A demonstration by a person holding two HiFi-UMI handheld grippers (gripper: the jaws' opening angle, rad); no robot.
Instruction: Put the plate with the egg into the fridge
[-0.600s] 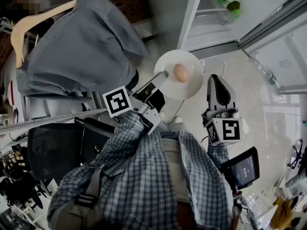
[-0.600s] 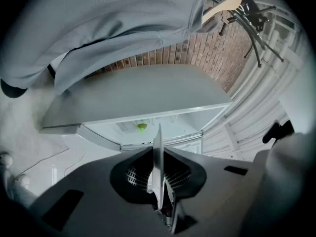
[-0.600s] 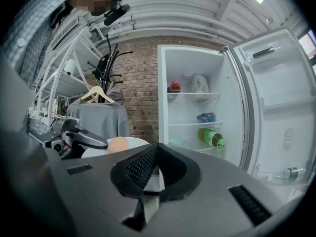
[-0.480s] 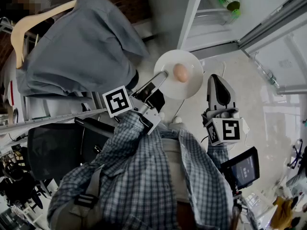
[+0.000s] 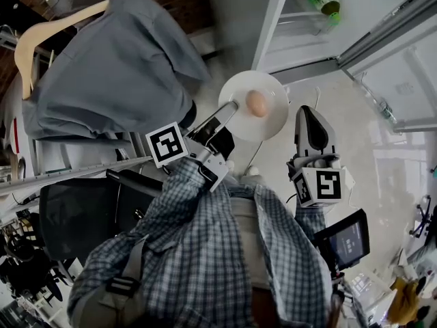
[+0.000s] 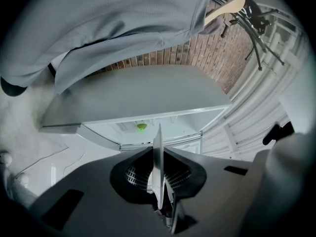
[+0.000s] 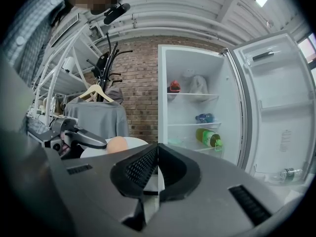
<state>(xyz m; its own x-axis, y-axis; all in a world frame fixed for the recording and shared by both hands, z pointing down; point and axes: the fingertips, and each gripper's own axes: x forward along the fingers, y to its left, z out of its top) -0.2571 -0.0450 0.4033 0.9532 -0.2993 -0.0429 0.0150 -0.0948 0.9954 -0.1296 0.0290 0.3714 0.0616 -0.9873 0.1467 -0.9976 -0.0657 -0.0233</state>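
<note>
A grey shirt (image 5: 109,67) is hanging at left. The left gripper (image 5: 231,109) is clamping its fingers on the plate (image 5: 276,115) rim, holding it and the egg (image 5: 257,104) in the air before the open fridge (image 5: 304,43). The right gripper (image 5: 307,115) is keeping its fingers pressed together, empty.

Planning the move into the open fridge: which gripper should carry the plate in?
Left. The left gripper grips the plate by its rim, egg on it, facing the open fridge. The right gripper is shut and empty beside it.
</note>
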